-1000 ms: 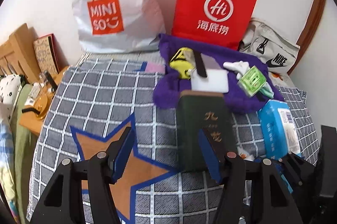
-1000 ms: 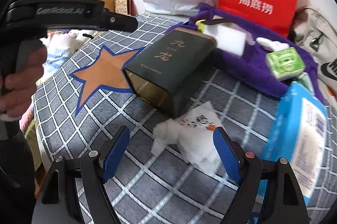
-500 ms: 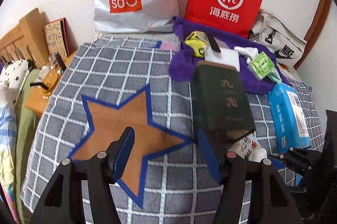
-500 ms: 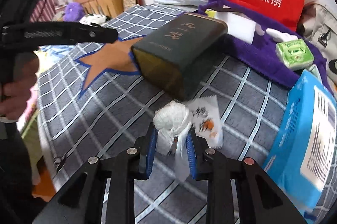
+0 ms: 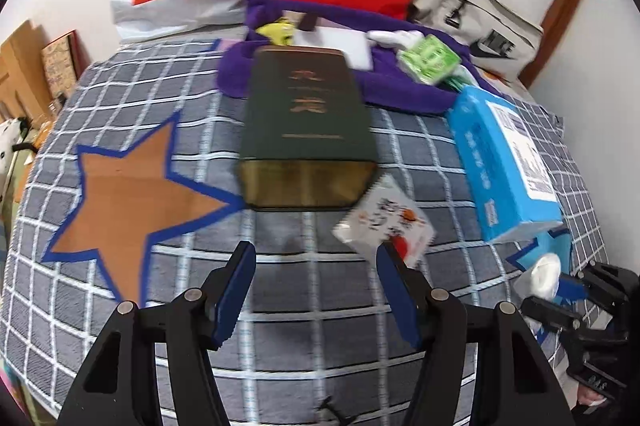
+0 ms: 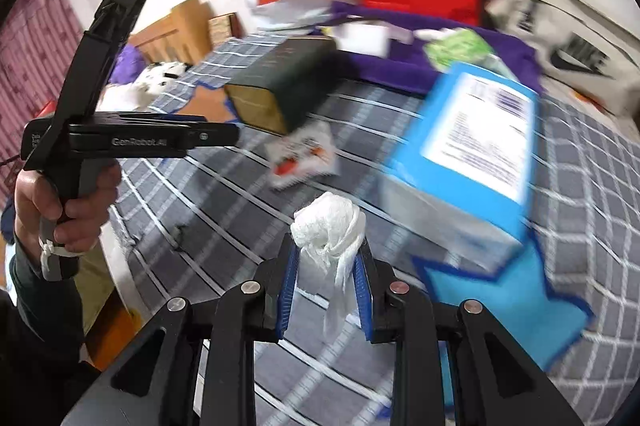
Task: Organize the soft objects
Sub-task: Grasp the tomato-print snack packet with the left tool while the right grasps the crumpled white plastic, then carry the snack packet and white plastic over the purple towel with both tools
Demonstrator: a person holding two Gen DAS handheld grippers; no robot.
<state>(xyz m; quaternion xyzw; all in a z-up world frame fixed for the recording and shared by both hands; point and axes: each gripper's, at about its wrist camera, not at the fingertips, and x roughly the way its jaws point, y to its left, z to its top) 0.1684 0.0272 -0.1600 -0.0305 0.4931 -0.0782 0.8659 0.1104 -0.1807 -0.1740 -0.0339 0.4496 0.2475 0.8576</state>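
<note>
Left gripper: jaws wide, nothing between them, over the checked blanket. Orange star patch sits ahead-left of its jaws, dark green box straight ahead, printed tissue packet just ahead of the right finger, touching the box's near corner. Blue tissue box further right. Right gripper: jaws narrow, clamped on the white crumpled tissue, wad bulging above the pads, tail hanging between them, lifted off the blanket. Ahead-right of those jaws, the blue tissue box; ahead-left, the printed packet. Purple cloth lies beyond.
</note>
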